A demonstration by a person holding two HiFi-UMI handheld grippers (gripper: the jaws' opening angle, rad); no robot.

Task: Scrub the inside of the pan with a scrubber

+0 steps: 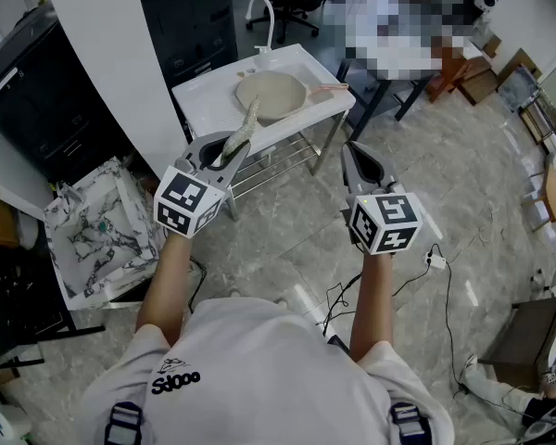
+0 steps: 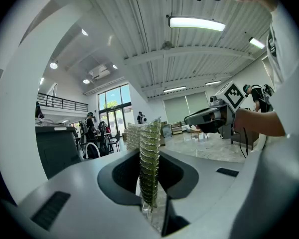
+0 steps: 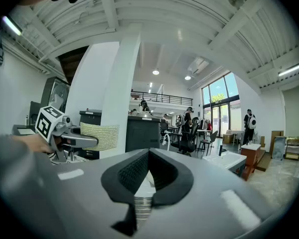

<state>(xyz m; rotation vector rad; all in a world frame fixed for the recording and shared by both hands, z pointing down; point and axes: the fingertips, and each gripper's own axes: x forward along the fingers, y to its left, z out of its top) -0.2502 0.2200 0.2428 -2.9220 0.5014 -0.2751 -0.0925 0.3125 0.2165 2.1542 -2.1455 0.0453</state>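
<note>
A beige pan [image 1: 271,95] lies on the white sink stand [image 1: 204,93] ahead of me, its handle pointing right. My left gripper [image 1: 230,148] is shut on a greenish-yellow scrubber [image 1: 247,121], which sticks up past the jaws, short of the stand's front edge. In the left gripper view the scrubber [image 2: 149,163] stands edge-on between the jaws of the left gripper [image 2: 150,185]. My right gripper [image 1: 353,152] hangs at the same height to the right, over the floor, jaws together and empty. The right gripper view shows those jaws [image 3: 148,153] closed, with the scrubber [image 3: 100,136] at its left.
A white faucet [image 1: 263,12] rises behind the pan. A wire shelf [image 1: 278,163] sits under the stand. A white pillar [image 1: 111,54] and black cabinet [image 1: 37,91] stand left, above a marble-patterned bag [image 1: 102,225]. Cables [image 1: 417,267] trail on the floor.
</note>
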